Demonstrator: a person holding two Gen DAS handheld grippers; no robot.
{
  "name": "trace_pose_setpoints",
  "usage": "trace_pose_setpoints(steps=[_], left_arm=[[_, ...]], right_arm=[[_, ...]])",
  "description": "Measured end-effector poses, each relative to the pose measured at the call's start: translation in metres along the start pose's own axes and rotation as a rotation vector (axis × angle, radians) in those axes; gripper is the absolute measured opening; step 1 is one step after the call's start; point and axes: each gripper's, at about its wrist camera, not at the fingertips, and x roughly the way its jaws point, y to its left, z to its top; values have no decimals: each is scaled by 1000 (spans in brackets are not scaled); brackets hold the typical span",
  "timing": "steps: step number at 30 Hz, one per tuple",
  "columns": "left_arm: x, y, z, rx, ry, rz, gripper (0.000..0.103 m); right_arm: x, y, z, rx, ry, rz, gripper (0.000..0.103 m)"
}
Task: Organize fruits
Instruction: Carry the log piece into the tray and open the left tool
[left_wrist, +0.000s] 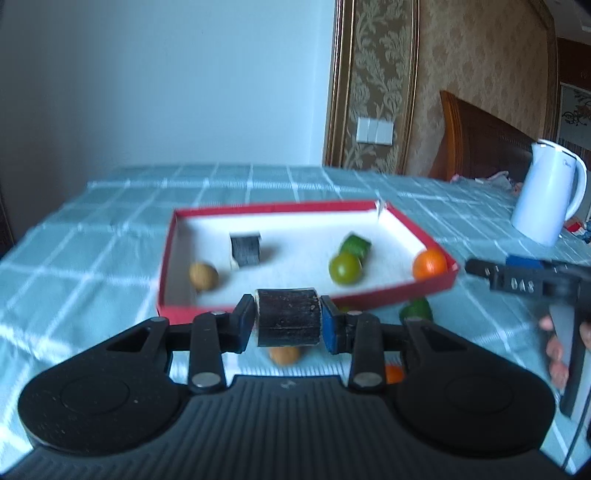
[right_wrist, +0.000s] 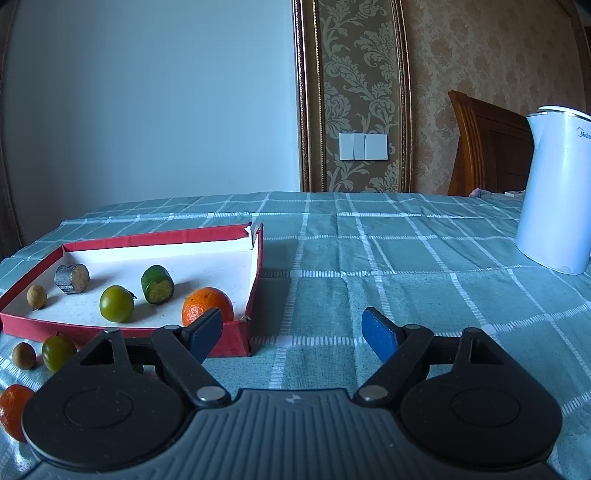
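Note:
My left gripper (left_wrist: 289, 320) is shut on a dark sugarcane chunk (left_wrist: 288, 316), held above the table just before the red box (left_wrist: 258, 305). In the box lie a dark chunk (left_wrist: 245, 249), a brown longan (left_wrist: 203, 276), a green chunk (left_wrist: 355, 245), a green round fruit (left_wrist: 345, 268) and an orange (left_wrist: 429, 263). My right gripper (right_wrist: 291, 334) is open and empty, right of the box (right_wrist: 255, 273). On the cloth in front of the box lie a longan (right_wrist: 24, 355), a green fruit (right_wrist: 57, 352) and an orange (right_wrist: 13, 410).
A white kettle (right_wrist: 557, 188) stands at the table's right side. The table has a teal checked cloth (right_wrist: 406, 258). A wooden headboard (right_wrist: 487, 147) and wall are behind. In the left wrist view, a green piece (left_wrist: 417, 309) lies right of the box's front corner.

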Motion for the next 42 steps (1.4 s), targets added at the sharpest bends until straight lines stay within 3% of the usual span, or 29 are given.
trace_pose_setpoints(steps=[5, 18, 29, 42], left_arm=[[19, 3, 14, 16, -17, 30, 34], [87, 16, 21, 19, 73, 80, 34], [109, 23, 18, 2, 116, 97, 34], [112, 19, 11, 29, 103, 104, 33]], right_arm=[[0, -2, 0, 9, 2, -2, 83], [2, -2, 0, 15, 13, -2, 83], [5, -2, 1, 11, 26, -2, 83], [7, -4, 1, 25, 40, -4, 83]])
